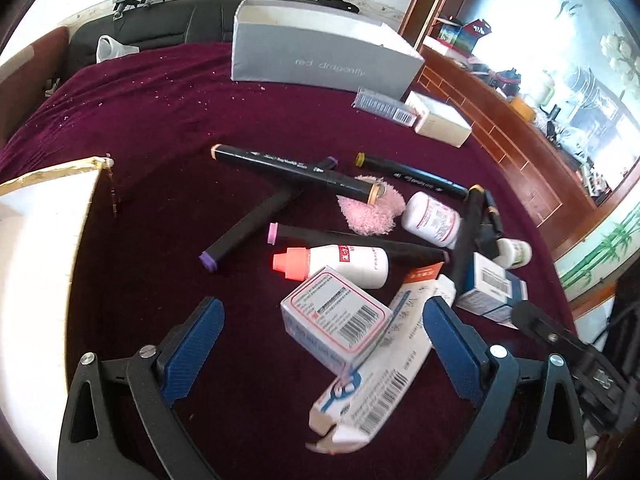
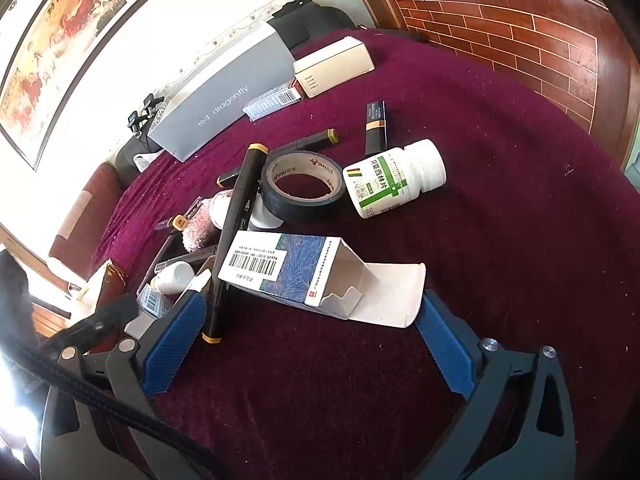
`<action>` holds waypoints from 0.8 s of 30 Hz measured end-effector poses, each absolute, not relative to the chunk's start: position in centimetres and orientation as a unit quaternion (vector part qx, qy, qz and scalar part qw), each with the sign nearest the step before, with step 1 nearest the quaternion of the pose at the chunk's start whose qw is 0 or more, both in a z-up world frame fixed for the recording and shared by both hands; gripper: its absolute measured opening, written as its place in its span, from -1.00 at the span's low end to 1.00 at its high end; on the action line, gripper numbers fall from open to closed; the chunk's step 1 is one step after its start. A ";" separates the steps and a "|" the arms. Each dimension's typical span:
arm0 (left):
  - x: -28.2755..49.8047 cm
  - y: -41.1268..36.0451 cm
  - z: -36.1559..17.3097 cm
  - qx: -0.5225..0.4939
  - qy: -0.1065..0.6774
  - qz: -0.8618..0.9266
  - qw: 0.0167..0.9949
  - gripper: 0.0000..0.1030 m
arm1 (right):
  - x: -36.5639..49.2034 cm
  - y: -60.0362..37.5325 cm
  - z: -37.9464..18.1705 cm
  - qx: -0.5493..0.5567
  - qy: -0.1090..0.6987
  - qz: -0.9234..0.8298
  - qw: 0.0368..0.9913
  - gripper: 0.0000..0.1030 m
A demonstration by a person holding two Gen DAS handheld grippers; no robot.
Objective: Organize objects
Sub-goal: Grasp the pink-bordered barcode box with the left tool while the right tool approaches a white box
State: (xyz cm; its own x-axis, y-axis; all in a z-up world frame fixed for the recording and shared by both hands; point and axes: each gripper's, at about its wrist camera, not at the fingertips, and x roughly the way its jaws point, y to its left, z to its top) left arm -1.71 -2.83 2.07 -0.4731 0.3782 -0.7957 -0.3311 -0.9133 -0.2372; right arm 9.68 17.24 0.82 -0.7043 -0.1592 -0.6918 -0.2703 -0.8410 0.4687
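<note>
A counter draped in a dark red velvet cloth carries everything. Toward its far edge stands the largest container, a grey box printed "red dragonfly", its top open; what lies inside cannot be seen. At the counter's left edge a white box with a gilt rim also stands open, and its inside looks bare white where it shows. Just beside the grey box, by the far right corner, lie a cream carton and a slim barcoded packet.

Near the counter's middle is a heap. In the right wrist view a blue patterned carton lies on its side with its end flap open and nothing visible inside; a black marker with yellow caps leans across it. Behind it sit a roll of black tape and a white pill bottle with a green label, lying on its side with the cap on.

In the left wrist view a white barcoded carton rests on a long flattened packet, beside a white bottle with an orange cap.

The left gripper is spread wide around that carton, its pads clear of it. The right gripper is wide too, holding nothing.
</note>
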 end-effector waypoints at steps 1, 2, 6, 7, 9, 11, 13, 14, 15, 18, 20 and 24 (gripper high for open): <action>-1.7 -2.5 1.7 -0.471 -0.012 0.858 0.203 0.69 | 9.7 17.2 0.8 -0.383 0.280 0.880 0.032 1.00; -1.8 -2.2 1.4 -0.474 -0.004 0.858 0.198 0.47 | 9.7 17.2 0.8 -0.383 0.279 0.880 0.032 1.00; -2.0 -1.9 0.7 -0.484 0.014 0.854 0.190 -0.05 | 9.6 17.1 0.8 -0.386 0.273 0.881 0.036 1.00; -2.0 -2.3 0.7 -0.486 0.001 0.853 0.190 -0.05 | 9.5 17.0 0.8 -0.387 0.271 0.881 0.037 1.00; -1.8 -3.4 1.3 -0.482 -0.024 0.855 0.189 -0.05 | 9.5 17.0 0.8 -0.388 0.266 0.882 0.039 1.00; -1.0 -4.3 2.5 -0.466 -0.029 0.864 0.185 -0.05 | 9.5 16.8 0.8 -0.390 0.262 0.882 0.041 1.00; 0.4 -5.5 3.9 -0.449 -0.031 0.874 0.185 -0.05 | 9.4 16.6 0.8 -0.392 0.254 0.883 0.045 1.00; 1.2 -6.2 4.6 -0.440 -0.033 0.878 0.184 -0.05 | 9.3 16.5 0.8 -0.393 0.252 0.883 0.046 1.00; 2.2 -7.1 5.3 -0.431 -0.034 0.883 0.184 -0.05 | 9.3 16.4 0.8 -0.395 0.248 0.883 0.048 1.00; 4.2 -9.1 7.0 -0.414 -0.039 0.891 0.184 -0.04 | 9.1 16.1 0.8 -0.401 0.236 0.884 0.054 1.00; 5.6 -10.7 7.9 -0.401 -0.044 0.897 0.181 -0.04 | 8.8 15.7 1.0 -0.417 0.219 0.880 0.058 0.99; 7.6 -13.5 8.8 -0.378 -0.050 0.908 0.174 -0.04 | 9.4 14.5 3.0 -0.417 0.189 0.887 0.062 0.96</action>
State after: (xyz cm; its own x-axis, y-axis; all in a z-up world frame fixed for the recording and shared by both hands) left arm 7.59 -13.47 8.76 -0.6536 0.3544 -0.6687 -0.2788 -0.9342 -0.2226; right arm 9.41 14.52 3.01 -0.6453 -0.0474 -0.7625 -0.2671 -0.9211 0.2833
